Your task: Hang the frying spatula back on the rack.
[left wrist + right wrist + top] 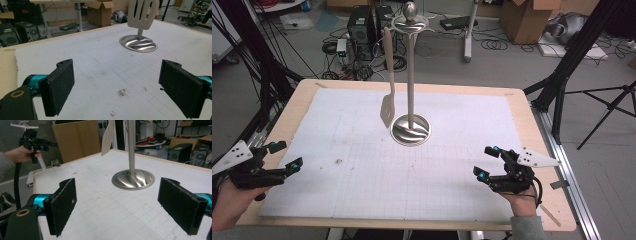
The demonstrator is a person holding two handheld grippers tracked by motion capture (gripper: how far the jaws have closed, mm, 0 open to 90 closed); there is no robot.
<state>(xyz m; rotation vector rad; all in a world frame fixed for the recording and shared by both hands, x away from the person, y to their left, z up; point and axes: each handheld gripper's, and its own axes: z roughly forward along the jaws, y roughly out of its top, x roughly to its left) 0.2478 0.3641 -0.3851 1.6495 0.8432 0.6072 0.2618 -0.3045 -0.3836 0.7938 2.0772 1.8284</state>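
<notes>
A metal utensil stand (411, 75) with a round base (411, 131) rises from the middle of the white mat. A beige slotted spatula (388, 80) hangs from its top ring, blade down, clear of the mat. My left gripper (286, 156) hovers at the mat's left edge, jaws wide apart and empty. My right gripper (488, 162) sits at the front right, open too, nothing between its jaws. In the left gripper view the spatula blade (143, 13) and the base (138, 43) lie ahead of my left gripper (117, 87). In the right gripper view my right gripper (117, 207) faces the base (133, 179).
The white gridded mat (362, 170) covers a wooden table (539, 135). A small dark smudge (338, 161) marks the mat near the left. Beyond the table are computer cases (362, 25), cables, cardboard boxes (527, 17) and black tripod legs (572, 55).
</notes>
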